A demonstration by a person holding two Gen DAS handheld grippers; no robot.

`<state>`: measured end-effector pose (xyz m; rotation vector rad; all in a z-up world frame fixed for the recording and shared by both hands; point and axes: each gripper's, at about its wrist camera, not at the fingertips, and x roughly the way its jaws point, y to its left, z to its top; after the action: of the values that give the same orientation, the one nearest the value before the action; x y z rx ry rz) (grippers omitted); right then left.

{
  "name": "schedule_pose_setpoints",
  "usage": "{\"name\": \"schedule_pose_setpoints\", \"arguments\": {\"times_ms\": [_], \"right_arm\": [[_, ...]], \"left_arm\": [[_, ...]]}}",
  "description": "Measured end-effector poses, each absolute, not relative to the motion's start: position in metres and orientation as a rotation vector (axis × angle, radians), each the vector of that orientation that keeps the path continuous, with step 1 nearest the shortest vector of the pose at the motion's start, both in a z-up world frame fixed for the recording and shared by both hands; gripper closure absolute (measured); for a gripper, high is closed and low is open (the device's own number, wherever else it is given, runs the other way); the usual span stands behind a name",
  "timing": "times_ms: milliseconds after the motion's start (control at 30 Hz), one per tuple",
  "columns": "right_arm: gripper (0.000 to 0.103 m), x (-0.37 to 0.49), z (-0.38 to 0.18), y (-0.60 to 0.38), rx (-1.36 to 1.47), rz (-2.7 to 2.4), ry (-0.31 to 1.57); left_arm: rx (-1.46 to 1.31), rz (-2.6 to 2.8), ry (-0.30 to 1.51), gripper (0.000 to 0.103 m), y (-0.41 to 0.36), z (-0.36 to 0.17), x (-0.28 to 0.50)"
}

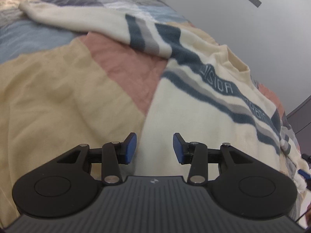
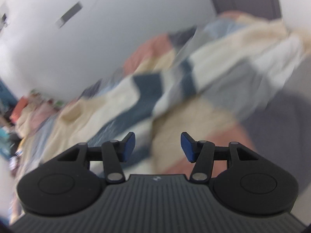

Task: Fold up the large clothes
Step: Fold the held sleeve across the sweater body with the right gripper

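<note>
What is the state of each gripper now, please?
Left gripper: open, holding nothing, above the cream fleece sweater with dark blue and grey stripes.
Right gripper: open, holding nothing.

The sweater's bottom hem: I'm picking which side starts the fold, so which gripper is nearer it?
Left. The left gripper hangs open right over the sweater at its hem; the right gripper, also open, sits back near a sleeve.

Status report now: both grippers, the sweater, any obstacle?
Left gripper open, empty, low over the sweater. Right gripper open, empty, view blurred. Sweater spread unfolded on the patchwork quilt. No obstacle seen.
</note>
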<state>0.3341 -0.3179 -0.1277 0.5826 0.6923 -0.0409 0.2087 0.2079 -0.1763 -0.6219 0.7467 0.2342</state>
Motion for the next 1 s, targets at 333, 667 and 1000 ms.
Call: {"name": "schedule_pose_setpoints", "arguments": {"times_ms": [333, 667, 1000], "right_arm": [[0.046, 0.270, -0.187, -0.294, 0.741, 0.015, 0.924], [0.021, 0.267, -0.215, -0.281, 0.843, 0.111, 1.031], [0.016, 0.267, -0.211, -0.276, 1.082, 0.417, 0.940]], "left_arm": [[-0.758, 0.210, 0.802, 0.051, 0.217, -0.190, 0.197], [-0.819, 0.172, 0.836, 0.040, 0.211, -0.196, 0.196], [-0.861, 0.163, 0.839, 0.035, 0.209, -0.200, 0.193]]}}
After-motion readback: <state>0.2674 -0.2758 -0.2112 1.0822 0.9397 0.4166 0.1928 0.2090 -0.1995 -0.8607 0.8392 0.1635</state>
